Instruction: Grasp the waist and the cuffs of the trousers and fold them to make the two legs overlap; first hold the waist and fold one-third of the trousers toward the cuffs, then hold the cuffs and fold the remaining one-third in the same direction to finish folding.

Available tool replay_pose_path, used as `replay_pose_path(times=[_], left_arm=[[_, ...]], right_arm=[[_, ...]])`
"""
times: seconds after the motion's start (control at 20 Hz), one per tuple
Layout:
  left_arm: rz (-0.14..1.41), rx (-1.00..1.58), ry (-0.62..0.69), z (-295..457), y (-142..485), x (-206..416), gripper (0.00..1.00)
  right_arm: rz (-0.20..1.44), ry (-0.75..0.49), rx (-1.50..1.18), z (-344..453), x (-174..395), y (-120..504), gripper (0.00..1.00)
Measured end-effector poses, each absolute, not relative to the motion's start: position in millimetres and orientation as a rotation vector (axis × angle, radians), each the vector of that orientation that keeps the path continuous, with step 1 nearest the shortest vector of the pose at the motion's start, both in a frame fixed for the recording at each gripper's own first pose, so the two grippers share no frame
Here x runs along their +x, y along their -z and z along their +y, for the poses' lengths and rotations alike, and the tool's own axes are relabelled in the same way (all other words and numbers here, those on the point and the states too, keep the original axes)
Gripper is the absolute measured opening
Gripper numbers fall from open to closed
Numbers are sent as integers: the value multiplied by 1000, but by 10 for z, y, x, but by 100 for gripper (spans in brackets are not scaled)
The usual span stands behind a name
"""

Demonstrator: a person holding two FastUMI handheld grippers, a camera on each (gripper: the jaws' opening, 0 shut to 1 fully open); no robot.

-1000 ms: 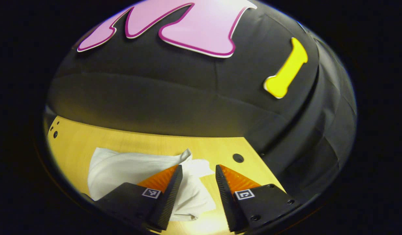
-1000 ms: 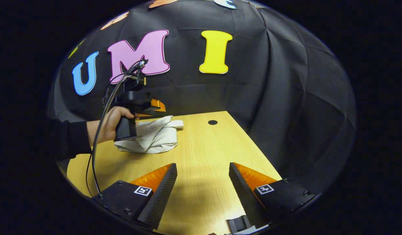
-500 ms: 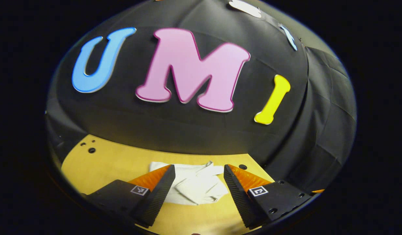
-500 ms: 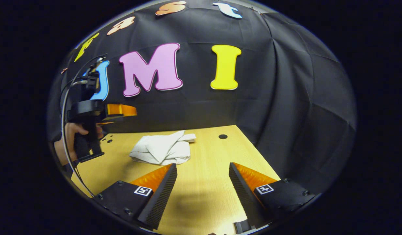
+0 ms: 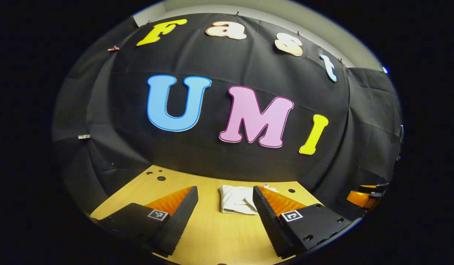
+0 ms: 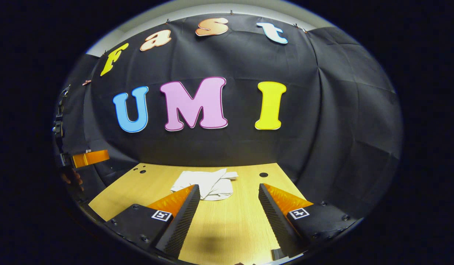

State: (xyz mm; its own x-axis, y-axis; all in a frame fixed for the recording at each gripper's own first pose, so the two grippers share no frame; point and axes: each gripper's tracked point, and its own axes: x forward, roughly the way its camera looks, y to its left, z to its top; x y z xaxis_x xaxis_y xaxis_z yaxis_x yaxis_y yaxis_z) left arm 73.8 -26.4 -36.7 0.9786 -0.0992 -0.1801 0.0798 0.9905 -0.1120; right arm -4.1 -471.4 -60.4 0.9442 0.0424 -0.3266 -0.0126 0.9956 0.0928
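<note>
Your table [image 5: 212, 235] is pale wood with a few small round holes near its far edge, and the black cloth wall [image 5: 227, 162] rises straight behind it; a strip of lighter wall shows above the cloth. The trousers [image 5: 236, 198] lie folded into a small white bundle toward the far side of the table, close to the cloth and a little left of one of the holes [image 6: 263, 175]. In the right gripper view the bundle [image 6: 208, 183] looks slightly rumpled, with one corner sticking out to the right.

Your left gripper [image 5: 225, 195] is held above the near part of the table, aimed level at the bundle, its fingers spread wide with nothing between them. The bundle sits beyond the tips, partly hidden behind the right-hand finger. Your right gripper [image 6: 229, 193] is held the same way over the near table, fingers wide apart and holding nothing, the bundle ahead of its left-hand finger and not touched.

At the left edge of the right gripper view you can see the left gripper off the side of the table, with your hand [image 6: 70, 179] just below it. At the right edge of the left gripper view a bit of the right gripper shows.
</note>
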Motion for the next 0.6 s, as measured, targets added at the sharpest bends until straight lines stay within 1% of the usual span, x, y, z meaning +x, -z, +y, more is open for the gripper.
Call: replay_pose_path(times=[0.1, 0.2, 0.25, 0.4, 0.6], left_arm=[[152, -83, 69, -150, 314, 396, 96], [138, -95, 101, -182, 375, 111, 95], [158, -100, 105, -171, 485, -9, 95], [199, -104, 100, -110, 708, -310, 96], [189, -85, 101, -148, 699, -568, 96]], right_arm=[[315, -39, 107, -4589, -244, 483, 99], [304, -58, 103, -4469, -459, 408, 99], [307, -69, 96, -4422, -575, 407, 99], [325, -88, 108, -4362, -885, 459, 99], [352, -66, 144, -4460, -1131, 545, 98]])
